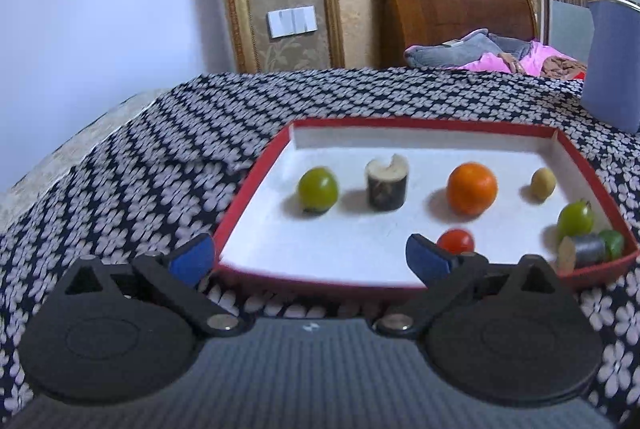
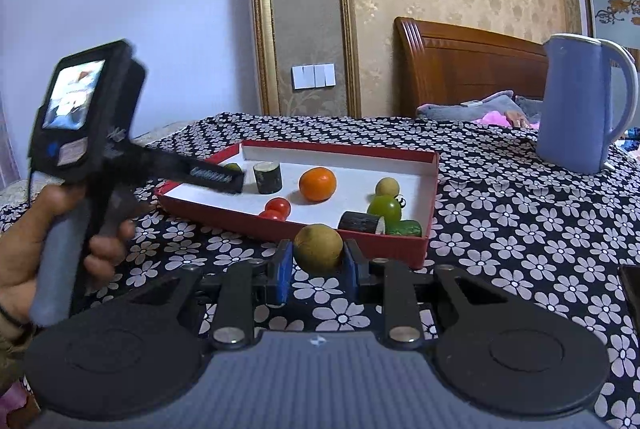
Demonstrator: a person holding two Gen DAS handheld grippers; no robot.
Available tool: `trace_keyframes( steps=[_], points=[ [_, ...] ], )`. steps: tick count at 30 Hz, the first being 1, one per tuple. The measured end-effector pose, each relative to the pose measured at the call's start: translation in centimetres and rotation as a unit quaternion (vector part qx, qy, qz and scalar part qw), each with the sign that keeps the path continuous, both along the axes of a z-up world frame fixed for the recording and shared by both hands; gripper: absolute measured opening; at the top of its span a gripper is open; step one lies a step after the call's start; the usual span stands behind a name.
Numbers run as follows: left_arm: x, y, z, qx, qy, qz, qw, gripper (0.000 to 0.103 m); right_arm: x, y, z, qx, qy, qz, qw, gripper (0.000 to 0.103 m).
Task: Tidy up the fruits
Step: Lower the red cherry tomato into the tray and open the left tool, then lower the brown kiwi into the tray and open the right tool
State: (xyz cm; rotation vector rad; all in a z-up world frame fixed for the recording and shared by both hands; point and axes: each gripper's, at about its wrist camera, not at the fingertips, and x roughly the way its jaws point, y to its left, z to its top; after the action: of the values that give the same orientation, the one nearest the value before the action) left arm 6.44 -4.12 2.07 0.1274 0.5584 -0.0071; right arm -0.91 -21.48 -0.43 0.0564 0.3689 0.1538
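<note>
— From the left tool's own camera, what do you make of it?

— The left gripper (image 1: 308,257) has its blue pads spread wide with nothing between them, hanging at the near edge of the red tray (image 1: 256,169). Inside on the white floor I see a green fruit (image 1: 318,191), an upright log-like stub (image 1: 387,187), an orange (image 1: 472,188), a small yellowish fruit (image 1: 543,183), a red tomato (image 1: 455,241), and in the right corner another green fruit (image 1: 575,217) beside a grey cylinder lying on its side (image 1: 586,249).

— And from the right tool's camera?

— The right gripper (image 2: 318,261) is pinching a brownish-green round fruit (image 2: 319,248) between its pads, just outside the tray's near wall (image 2: 360,241), above the flowered cloth (image 2: 520,229). The person's hand (image 2: 48,249) holds the other tool at the left, its fingers reaching over the tray's far-left end. A blue kettle (image 2: 580,109) stands well apart to the right.

— So what's the careful way to finish?

— I'd say the held fruit goes in next. Lift it clear over the red wall, aim for the bare white patch between the tomatoes (image 2: 276,209) and the orange, and set it down before letting go. It's round, so a drop could send it rolling into its neighbours.
</note>
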Motion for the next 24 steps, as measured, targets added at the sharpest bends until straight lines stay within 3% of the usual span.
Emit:
trace_keyframes(
  steps=[16, 24],
  points=[
    [-3.0, 3.9, -2.0, -0.035, 0.009, 0.020, 0.9992, 0.103, 2.6, 2.1, 1.2, -0.031, -0.002, 0.017, 0.999, 0.026],
    [-3.1, 3.6, -2.3, -0.032, 0.009, 0.018, 0.9993, 0.103, 7.2, 2.3, 2.3, -0.047, 0.005, 0.009, 0.999, 0.026]
  ],
)
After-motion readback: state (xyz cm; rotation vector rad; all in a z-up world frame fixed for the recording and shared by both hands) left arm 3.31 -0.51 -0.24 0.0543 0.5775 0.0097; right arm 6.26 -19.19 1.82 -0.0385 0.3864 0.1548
